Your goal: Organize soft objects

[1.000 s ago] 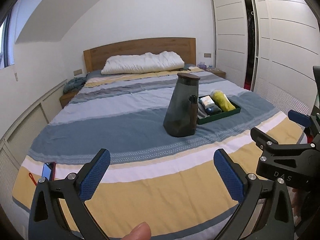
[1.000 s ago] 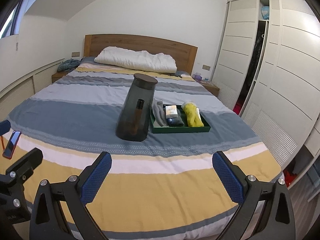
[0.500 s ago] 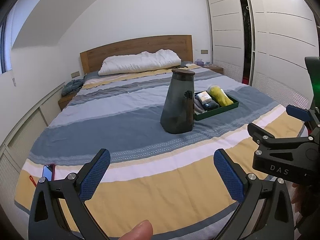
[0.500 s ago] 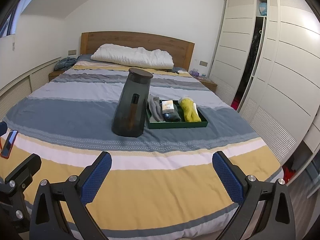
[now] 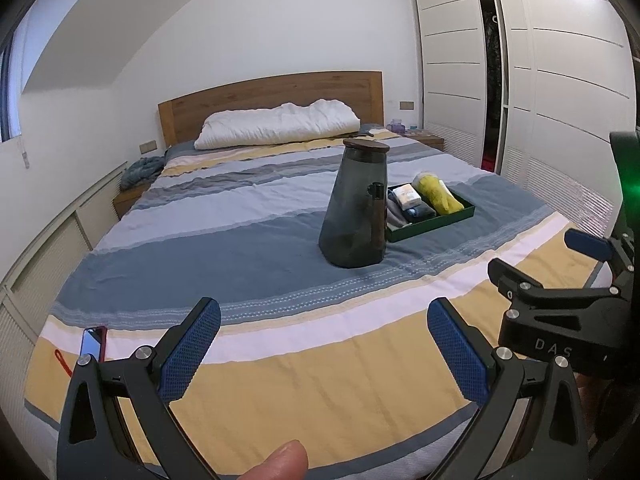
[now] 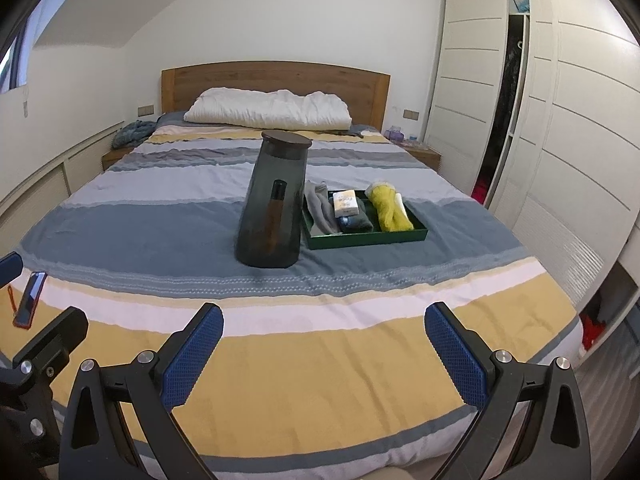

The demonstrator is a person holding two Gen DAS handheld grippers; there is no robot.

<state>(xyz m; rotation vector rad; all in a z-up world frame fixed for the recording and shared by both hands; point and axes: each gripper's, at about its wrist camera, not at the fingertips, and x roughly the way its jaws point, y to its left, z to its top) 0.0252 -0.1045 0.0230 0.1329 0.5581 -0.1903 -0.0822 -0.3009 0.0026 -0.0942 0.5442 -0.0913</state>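
I see a wide bed (image 6: 160, 224) under a striped cover in blue, grey, white and yellow, with a wooden headboard (image 6: 276, 80) at its far end. Right of the bed stands a white wardrobe (image 6: 560, 92), one door ajar on a dark gap. A long white pillow (image 6: 268, 114) lies on the bed against the headboard.

Near the middle of the bed a tall dark grey jug (image 6: 274, 204) stands upright with a brown lid. Just to the jug's right, touching or nearly so, a green tray (image 6: 368, 238) sits on the blue stripe. In the tray lie a grey folded cloth (image 6: 322, 208) nearest the jug, then a small white packet (image 6: 347, 203) on a dark blue-grey roll (image 6: 358, 222), then a yellow rolled cloth (image 6: 388, 210) farthest from the jug.

My left hand-held gripper (image 5: 324, 344) and my right hand-held gripper (image 6: 324, 348) both hang over the yellow stripe at the foot of the bed, well short of the jug, blue pads spread wide, nothing between them. A phone (image 6: 30, 298) in a red case lies far left of the jug, and a fingertip (image 5: 280, 460) shows at the left view's bottom edge.
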